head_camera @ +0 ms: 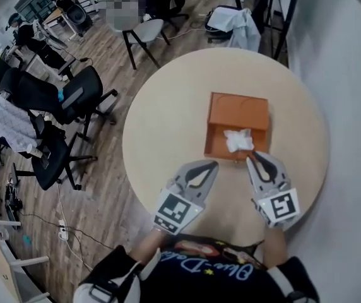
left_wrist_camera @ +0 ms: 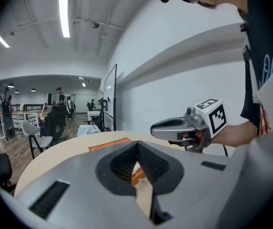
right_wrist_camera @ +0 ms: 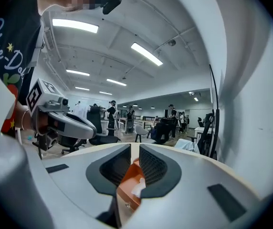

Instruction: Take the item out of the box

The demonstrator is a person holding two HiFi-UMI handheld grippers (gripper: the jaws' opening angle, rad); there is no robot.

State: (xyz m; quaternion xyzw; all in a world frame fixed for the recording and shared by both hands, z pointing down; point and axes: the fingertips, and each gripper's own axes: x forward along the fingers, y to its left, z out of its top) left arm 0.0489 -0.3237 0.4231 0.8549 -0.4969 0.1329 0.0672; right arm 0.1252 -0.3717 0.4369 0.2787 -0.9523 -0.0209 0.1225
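Nothing taken out yet: white item [head_camera: 237,139] lying inside the open orange box [head_camera: 237,109] on the round table [head_camera: 168,125]. Left gripper [head_camera: 213,164] pressed shut, empty, short of the box. Right gripper [head_camera: 251,159] at the near wall, parted by only a thin slit, pinching nothing. Grasp and lift left to do.

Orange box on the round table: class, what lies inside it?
Inside the orange box lies one crumpled white item. Anything beneath that item is covered and cannot be seen.
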